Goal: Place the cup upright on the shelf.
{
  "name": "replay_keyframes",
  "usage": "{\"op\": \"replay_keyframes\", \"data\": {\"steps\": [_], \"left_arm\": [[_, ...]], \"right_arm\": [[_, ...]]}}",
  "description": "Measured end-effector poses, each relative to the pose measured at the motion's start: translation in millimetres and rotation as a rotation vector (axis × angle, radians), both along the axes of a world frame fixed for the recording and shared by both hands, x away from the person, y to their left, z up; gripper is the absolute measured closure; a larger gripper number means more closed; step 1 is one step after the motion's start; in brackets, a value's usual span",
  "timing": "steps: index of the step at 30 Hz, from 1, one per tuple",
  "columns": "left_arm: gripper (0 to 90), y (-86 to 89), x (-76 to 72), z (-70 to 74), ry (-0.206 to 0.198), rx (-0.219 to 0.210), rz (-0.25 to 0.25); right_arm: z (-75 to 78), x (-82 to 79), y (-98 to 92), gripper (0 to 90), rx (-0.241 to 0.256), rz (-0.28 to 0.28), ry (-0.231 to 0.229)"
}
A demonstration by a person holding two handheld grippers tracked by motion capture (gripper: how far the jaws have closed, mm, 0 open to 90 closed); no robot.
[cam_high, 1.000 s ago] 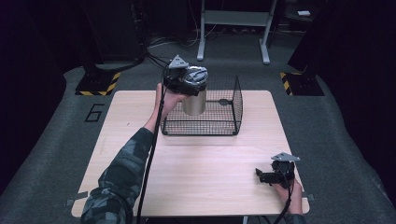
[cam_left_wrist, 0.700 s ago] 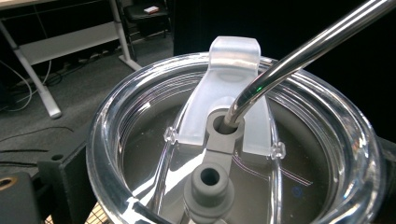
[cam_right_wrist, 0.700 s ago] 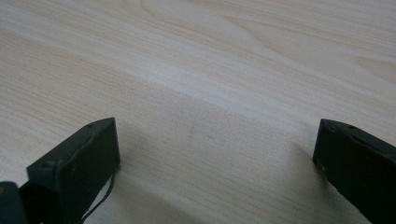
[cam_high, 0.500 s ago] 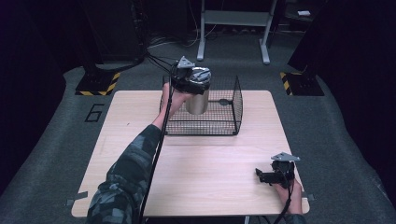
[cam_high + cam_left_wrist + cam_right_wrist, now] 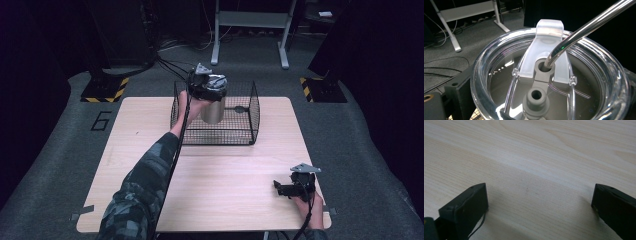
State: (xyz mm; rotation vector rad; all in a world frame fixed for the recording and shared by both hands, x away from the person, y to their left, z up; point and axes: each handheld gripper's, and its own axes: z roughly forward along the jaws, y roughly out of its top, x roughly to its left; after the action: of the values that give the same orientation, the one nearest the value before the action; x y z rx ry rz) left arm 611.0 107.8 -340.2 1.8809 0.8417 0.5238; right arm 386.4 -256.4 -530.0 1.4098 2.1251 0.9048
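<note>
**High View: Steel Tumbler Held Over the Wire Basket**

High view first: the left gripper (image 5: 206, 86) sits on top of a steel tumbler (image 5: 213, 111), which hangs upright inside the black wire basket (image 5: 250, 116) at the far middle of the wooden table (image 5: 150, 150). The tumbler's body shows below the gripper, within the basket's walls near its left side; whether its base touches the basket floor cannot be told. The person's left forearm, in a camouflage sleeve (image 5: 142, 185), reaches across the table to it. The right gripper (image 5: 295, 186) rests low at the near right corner of the table, well apart from the basket, with its jaws pointing left.

Left gripper view: the camera looks straight down on the tumbler's clear lid (image 5: 549, 75), very close. A frosted flip tab (image 5: 547, 37) stands across the lid, and a metal straw (image 5: 586, 27) rises from the grey hole at its middle and leans off to the upper right. One black jaw presses against the lid's left rim; the other is hidden at the right edge. The gripper is closed around the tumbler's top and carries it.

Right gripper view: both black jaws stand wide apart, one at each lower corner, with nothing between them but bare wood grain just beneath.
</note>
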Motion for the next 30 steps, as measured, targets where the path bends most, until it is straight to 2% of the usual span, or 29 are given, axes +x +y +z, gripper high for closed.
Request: {"op": "replay_keyframes", "data": {"steps": [7,11,17,25,26,30], "left_arm": [[3.9,-3.4,8.4,-11.2,0.018,-0.002,0.026],[3.8,-5.2,12.7,-19.5,0.044,-0.008,0.037],[3.8,-9.8,17.8,-29.6,0.058,0.021,0.051],[3.8,-11.7,25.1,-40.2,0.086,0.019,0.068],[3.8,-13.4,25.8,-42.6,0.082,0.004,0.082],[3.8,-15.2,28.2,-47.5,0.090,0.026,0.080]], "right_arm": [[-0.2,0.1,-0.3,0.4,0.001,0.003,-0.006],[-0.2,-0.1,0.3,0.5,0.006,-0.002,-0.007],[0.0,-0.3,0.3,0.6,0.008,-0.001,-0.003],[0.1,-0.5,0.4,0.7,0.008,-0.001,-0.001],[0.1,-0.5,0.4,0.7,0.009,-0.001,-0.001],[0.1,-0.6,0.4,0.8,0.009,-0.001,-0.001]]}}
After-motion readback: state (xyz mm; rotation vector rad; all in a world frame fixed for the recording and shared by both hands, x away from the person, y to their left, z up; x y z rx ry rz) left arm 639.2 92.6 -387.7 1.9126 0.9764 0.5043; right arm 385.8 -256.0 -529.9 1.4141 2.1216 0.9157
